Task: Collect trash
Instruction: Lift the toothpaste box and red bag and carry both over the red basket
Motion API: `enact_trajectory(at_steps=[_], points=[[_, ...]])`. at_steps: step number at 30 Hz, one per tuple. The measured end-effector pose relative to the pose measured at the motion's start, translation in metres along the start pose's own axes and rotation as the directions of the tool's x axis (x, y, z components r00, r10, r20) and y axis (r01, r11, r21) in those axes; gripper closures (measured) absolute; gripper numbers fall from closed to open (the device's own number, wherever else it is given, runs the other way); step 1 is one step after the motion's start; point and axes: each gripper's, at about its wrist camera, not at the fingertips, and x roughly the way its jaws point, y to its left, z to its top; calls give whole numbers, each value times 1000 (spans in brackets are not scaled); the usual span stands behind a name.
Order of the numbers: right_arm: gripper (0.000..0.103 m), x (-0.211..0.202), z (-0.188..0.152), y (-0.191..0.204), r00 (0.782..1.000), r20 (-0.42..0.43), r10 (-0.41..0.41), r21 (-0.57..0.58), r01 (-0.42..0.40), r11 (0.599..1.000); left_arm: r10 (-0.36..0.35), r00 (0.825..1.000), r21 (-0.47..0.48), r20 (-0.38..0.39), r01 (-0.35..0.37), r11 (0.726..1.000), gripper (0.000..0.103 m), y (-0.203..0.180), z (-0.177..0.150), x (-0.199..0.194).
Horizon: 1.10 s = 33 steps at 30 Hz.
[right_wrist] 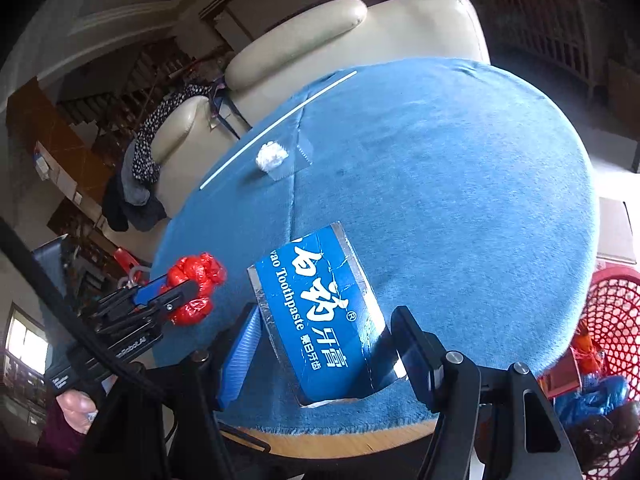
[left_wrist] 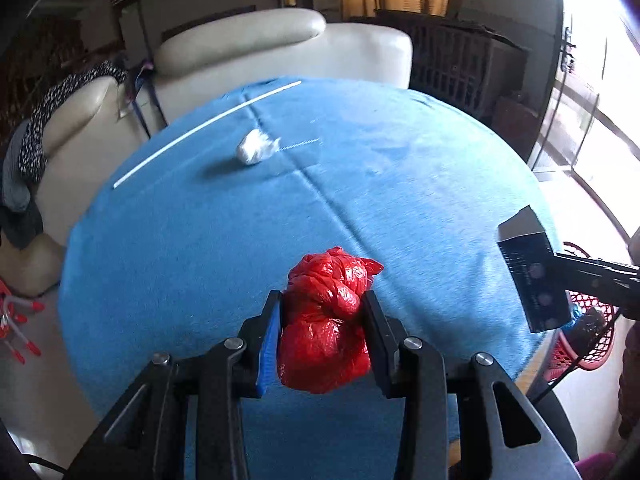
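Note:
My left gripper (left_wrist: 324, 316) is shut on a crumpled red plastic bag (left_wrist: 326, 320) above the near part of the round table with a blue cloth (left_wrist: 400, 168). The bag also shows in the right wrist view (right_wrist: 194, 288). My right gripper (right_wrist: 324, 344) is shut on a blue toothpaste box (right_wrist: 320, 316), held over the table's near edge; the box shows at the right in the left wrist view (left_wrist: 532, 276). A crumpled white tissue (left_wrist: 256, 150) and a long white straw (left_wrist: 204, 134) lie on the far left of the table.
A red mesh basket (right_wrist: 612, 320) with trash in it stands right of the table, also in the left wrist view (left_wrist: 588, 328). A clear plastic wrapper (right_wrist: 296, 160) lies by the tissue. A cream sofa (left_wrist: 256, 52) with clothes draped on it stands behind the table.

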Motion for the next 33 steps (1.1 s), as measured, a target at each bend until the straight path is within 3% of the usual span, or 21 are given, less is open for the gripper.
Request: enact_trajectory(at_steps=[16, 23, 30, 33], points=[[34, -50, -14, -38, 997, 79, -4, 73, -1, 997, 5, 999, 54, 52, -8, 999, 62, -47, 16, -32], [34, -62, -5, -35, 991, 124, 54, 68, -63, 996, 91, 992, -10, 92, -90, 996, 62, -33, 17, -54], [34, -33, 7, -13, 993, 36, 117, 49, -118, 992, 173, 973, -67, 156, -164, 984, 62, -13, 10, -86], [34, -25, 11, 9, 992, 27, 125, 16, -126, 992, 174, 970, -68, 171, -164, 984, 62, -9, 7, -91]])
